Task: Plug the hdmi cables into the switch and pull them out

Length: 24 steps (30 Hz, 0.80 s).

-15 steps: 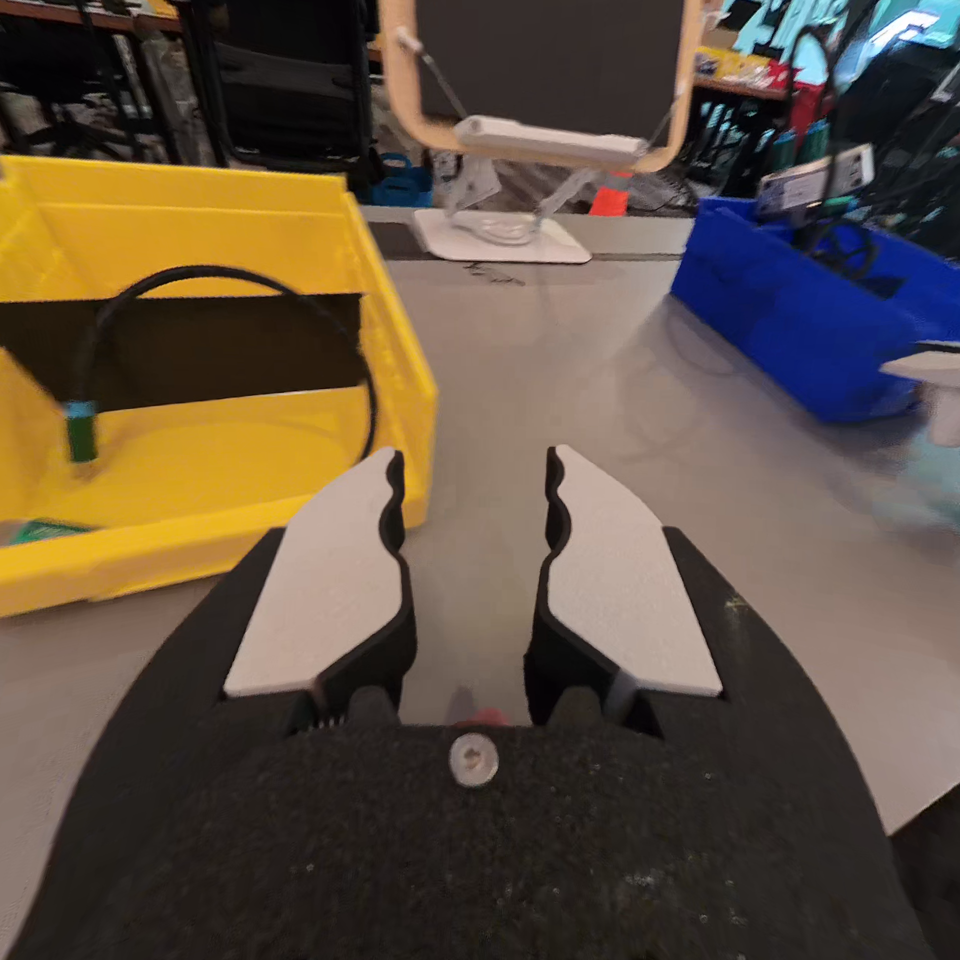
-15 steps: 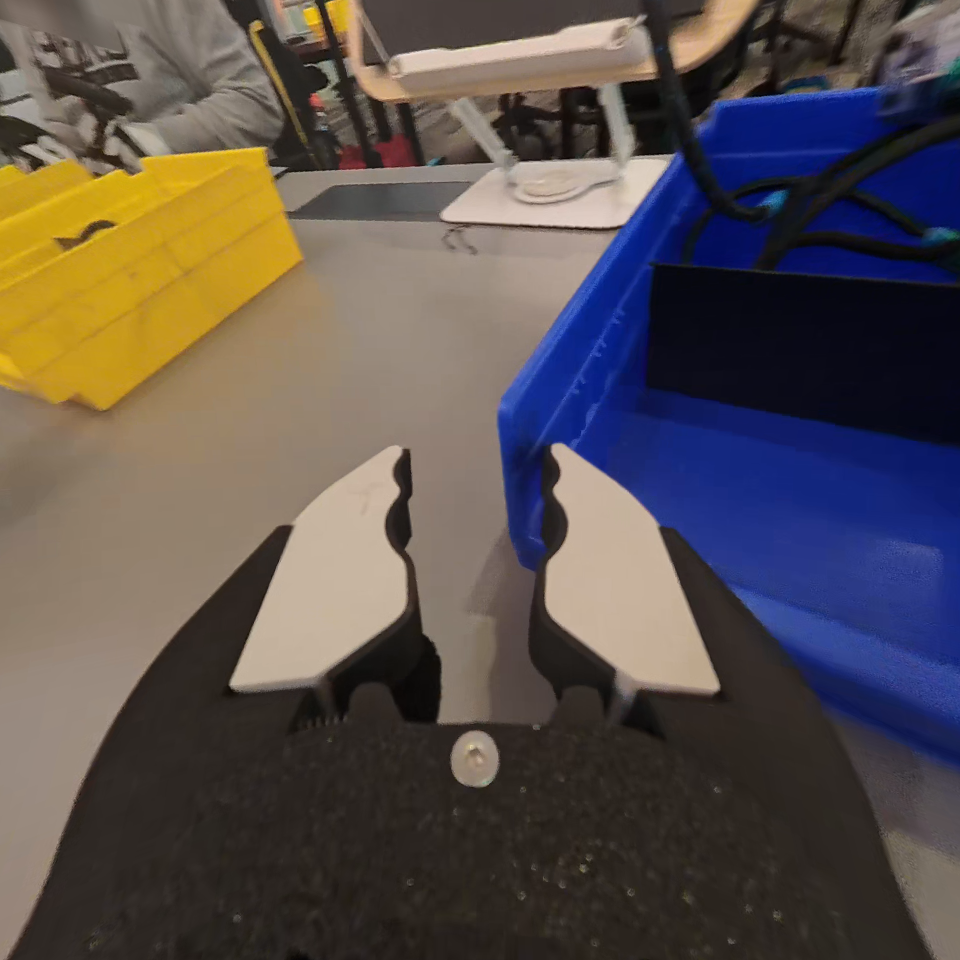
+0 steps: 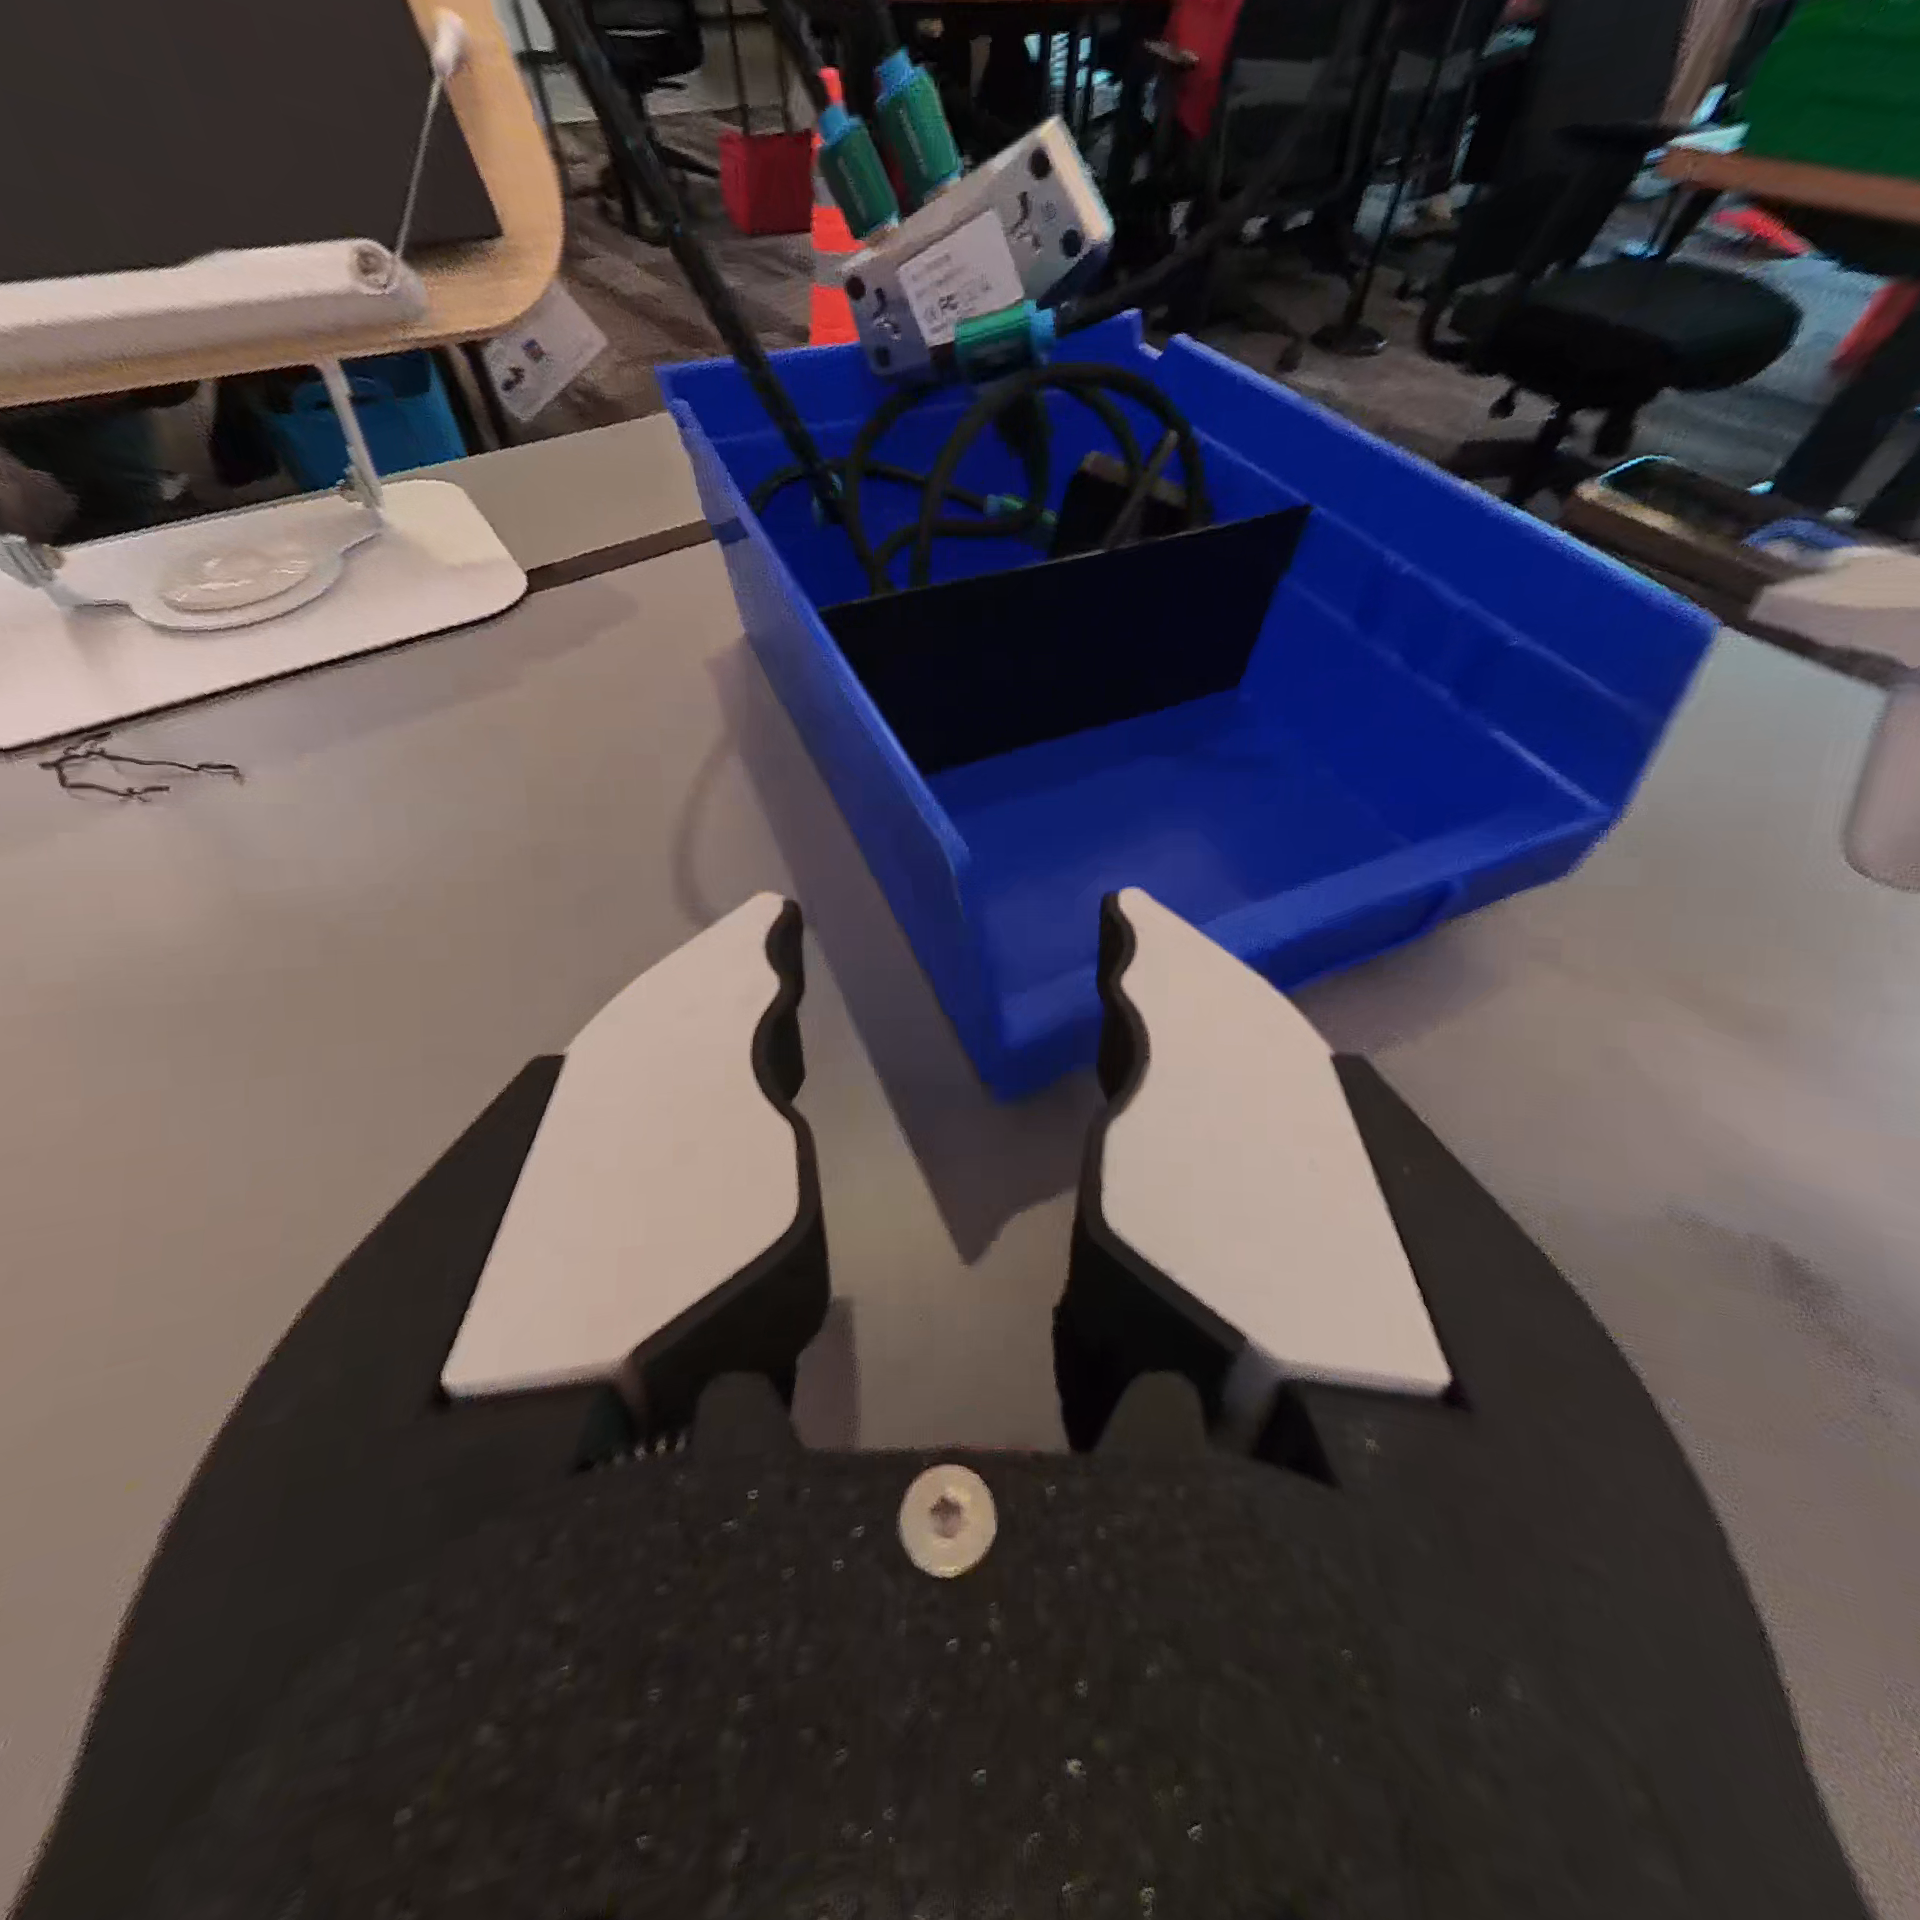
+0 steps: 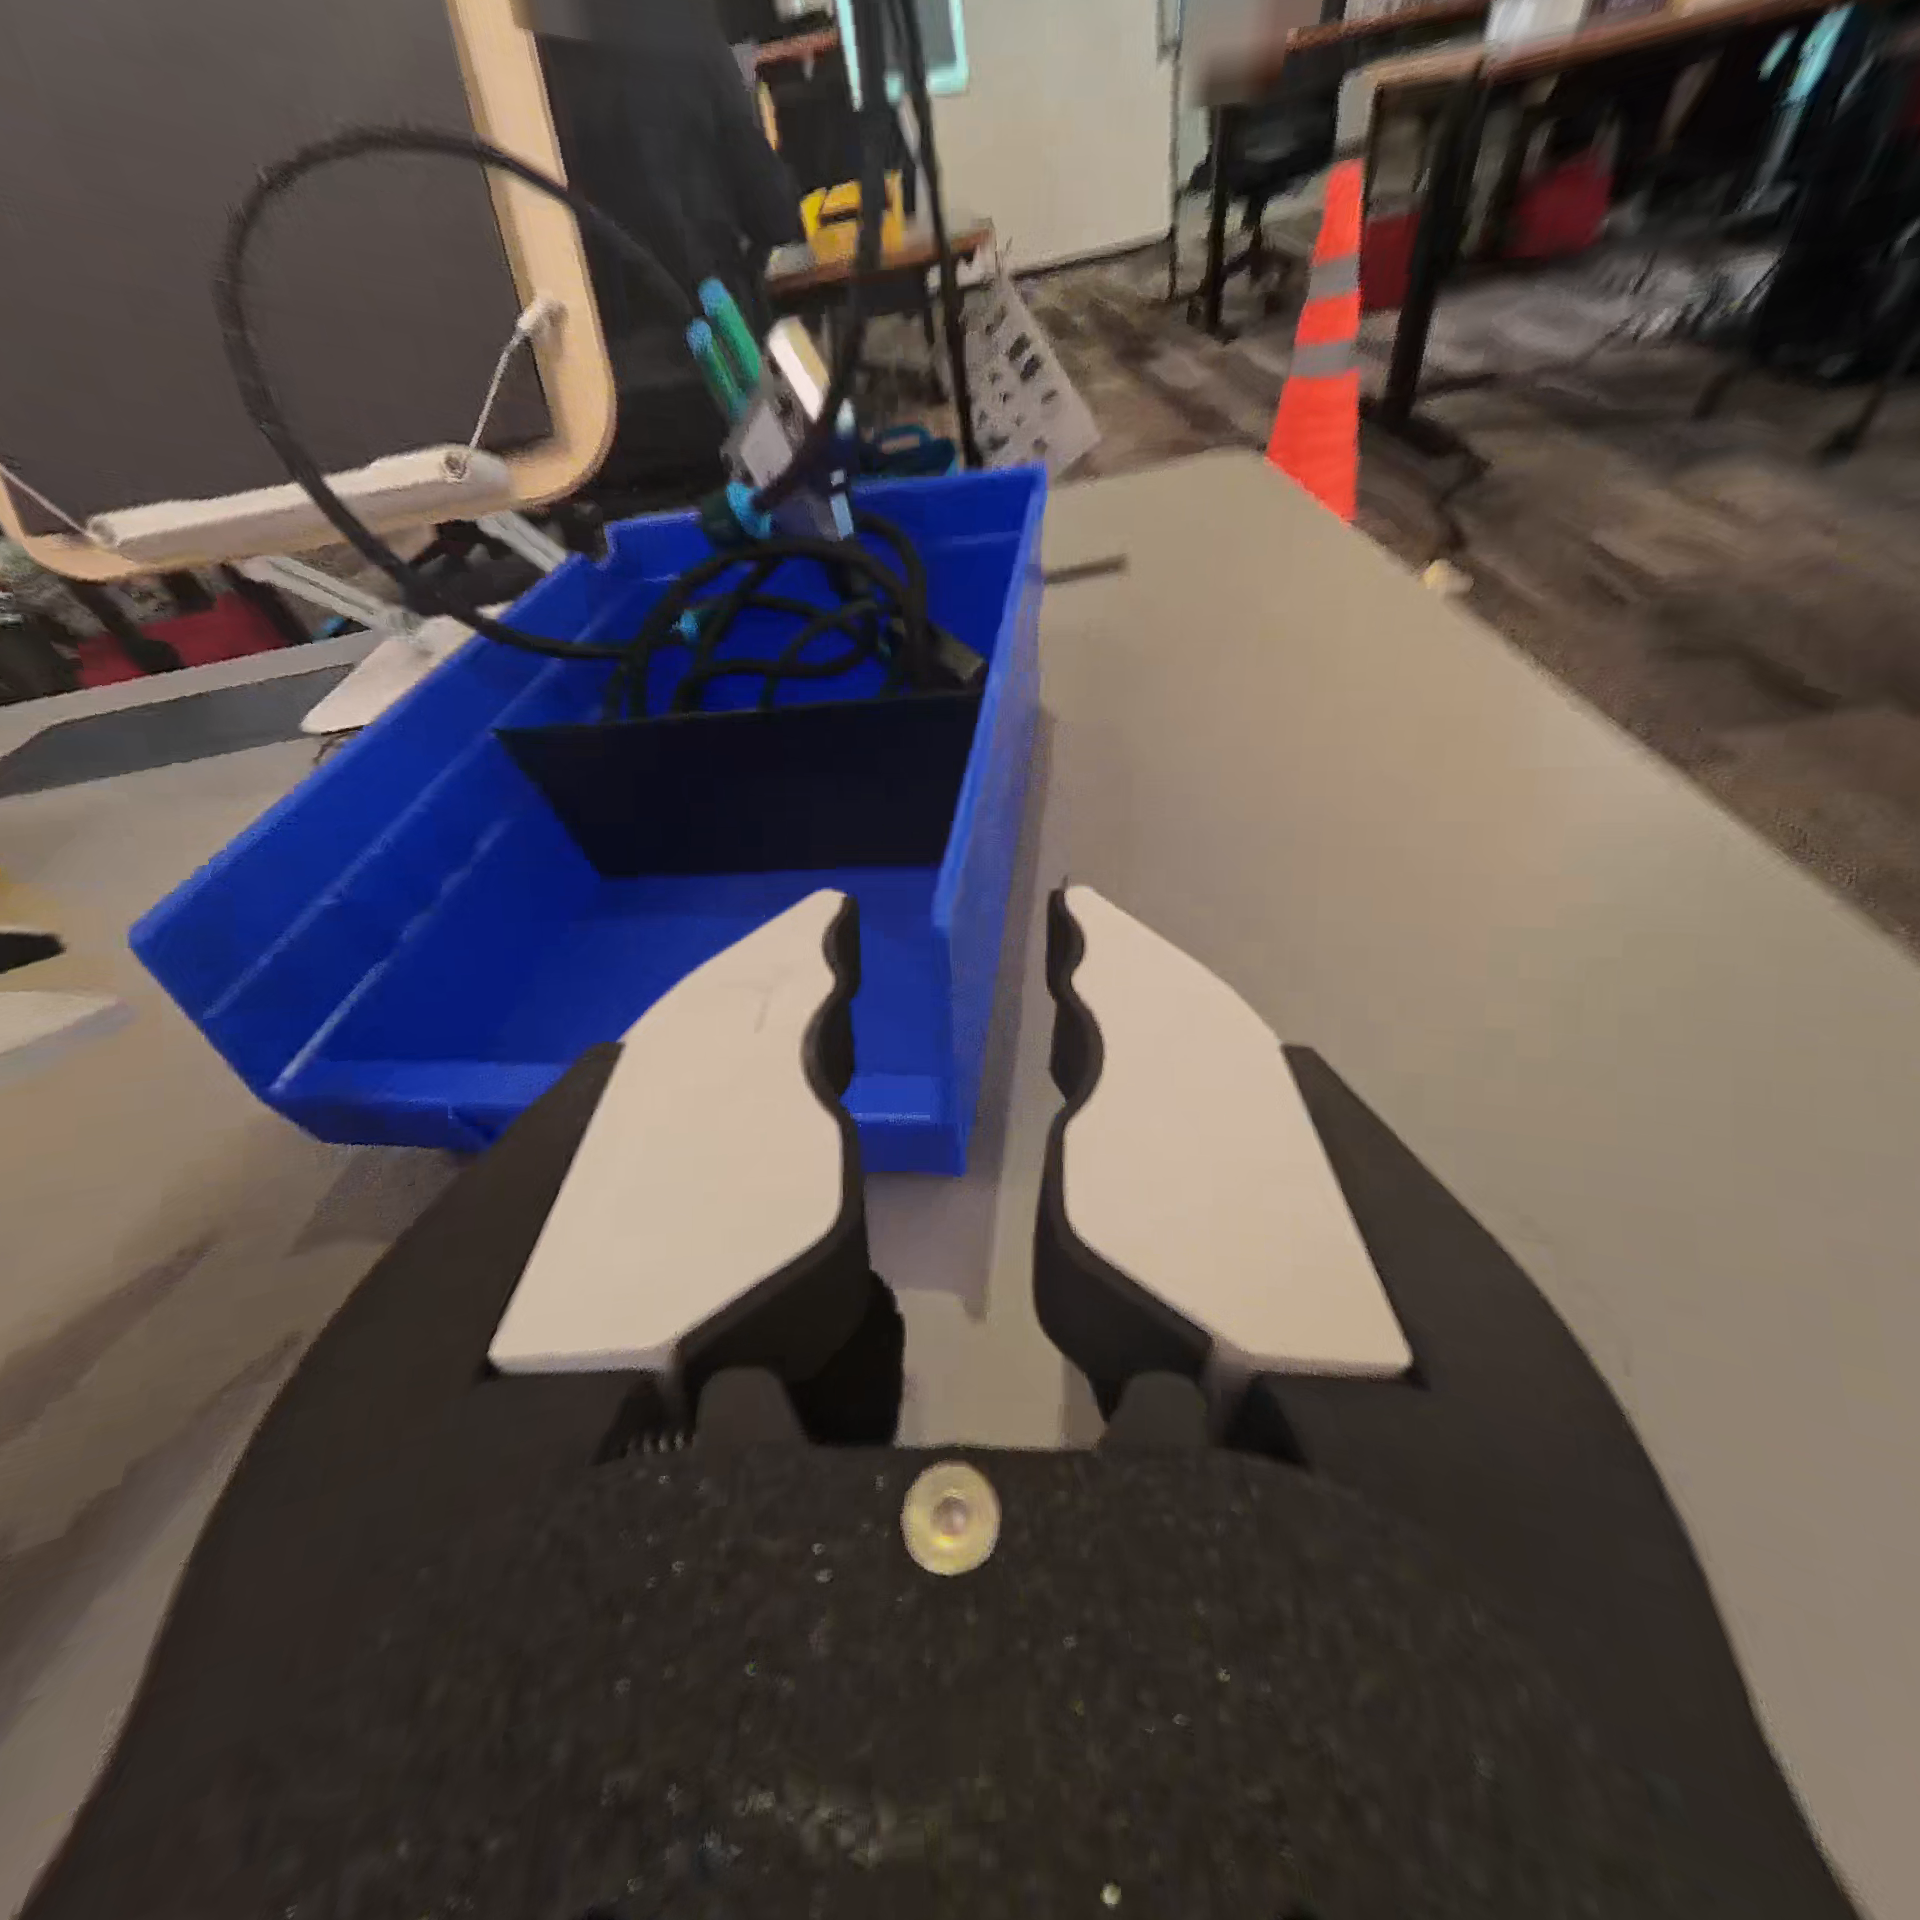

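Note:
A white HDMI switch sits propped on the far rim of a blue bin, with green-and-teal HDMI plugs stuck in its top and side. Black cables coil in the bin's far compartment behind a black divider. My left gripper is open and empty, above the table at the bin's near left corner. In the right wrist view the switch, cables and bin show too. My right gripper is open and empty, over the bin's near right wall.
A white stand base and a tan-framed dark panel stand at the table's far left. The other gripper's pale finger shows at the right edge. An orange cone and office chairs stand on the floor beyond the grey table. The white HDMI switch is about 25 cm from my right fingertips.
Both views have swung right. The left gripper has turned from the yellow bin to face the blue bin. The right view now shows the whole blue bin from farther back. Both grippers stay open.

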### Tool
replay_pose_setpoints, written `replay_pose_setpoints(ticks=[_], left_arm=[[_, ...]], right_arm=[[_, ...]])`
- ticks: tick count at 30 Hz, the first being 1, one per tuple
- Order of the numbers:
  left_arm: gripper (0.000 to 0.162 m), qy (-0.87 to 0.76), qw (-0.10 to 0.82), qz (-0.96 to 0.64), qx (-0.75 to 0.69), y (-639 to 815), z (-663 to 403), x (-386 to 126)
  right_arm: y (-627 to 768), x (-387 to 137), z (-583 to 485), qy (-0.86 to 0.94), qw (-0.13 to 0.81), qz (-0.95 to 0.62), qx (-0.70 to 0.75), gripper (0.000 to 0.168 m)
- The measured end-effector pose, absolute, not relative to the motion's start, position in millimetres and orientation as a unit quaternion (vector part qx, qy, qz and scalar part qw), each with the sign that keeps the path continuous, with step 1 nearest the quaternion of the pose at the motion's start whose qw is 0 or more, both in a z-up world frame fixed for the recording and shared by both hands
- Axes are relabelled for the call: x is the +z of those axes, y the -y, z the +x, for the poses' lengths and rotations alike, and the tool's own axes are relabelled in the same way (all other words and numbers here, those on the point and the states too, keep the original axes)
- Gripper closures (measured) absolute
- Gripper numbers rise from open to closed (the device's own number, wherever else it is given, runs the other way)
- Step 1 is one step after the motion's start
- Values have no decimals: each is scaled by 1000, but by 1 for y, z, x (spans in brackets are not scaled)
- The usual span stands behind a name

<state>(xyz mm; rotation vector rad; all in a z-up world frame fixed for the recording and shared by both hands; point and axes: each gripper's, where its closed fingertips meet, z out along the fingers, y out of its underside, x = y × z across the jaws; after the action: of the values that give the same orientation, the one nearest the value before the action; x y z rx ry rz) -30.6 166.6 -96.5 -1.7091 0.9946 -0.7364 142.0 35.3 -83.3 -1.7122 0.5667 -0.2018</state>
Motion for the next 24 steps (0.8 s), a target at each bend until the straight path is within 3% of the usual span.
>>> replay_pose_setpoints(ticks=[4, 6, 7, 8, 9, 15, 24], left_arm=[[112, -392, 481, -722, -306, -182, -9, -110], [129, -395, 483, -732, -273, -193, -5, -122], [132, -398, 481, -731, -274, -194, -1, -123], [152, -394, 484, -734, -267, -195, 1, -124], [154, -387, 490, -743, -241, -200, 0, -124], [159, -358, 532, -750, -164, -203, -24, -99], [158, -286, 567, -764, -116, -241, -169, -58]], right_arm=[[-53, -120, 148, -258, 575, -774, -59, 131], [-68, -123, 150, -252, 566, -782, -70, 132], [-75, -126, 151, -252, 555, -789, -77, 142], [-80, -132, 151, -254, 538, -800, -82, 157], [-82, -133, 153, -276, 527, -799, -88, 161], [-83, -123, 137, -291, 500, -809, -104, 166], [-145, -75, 14, -209, 564, -796, -74, 166]])
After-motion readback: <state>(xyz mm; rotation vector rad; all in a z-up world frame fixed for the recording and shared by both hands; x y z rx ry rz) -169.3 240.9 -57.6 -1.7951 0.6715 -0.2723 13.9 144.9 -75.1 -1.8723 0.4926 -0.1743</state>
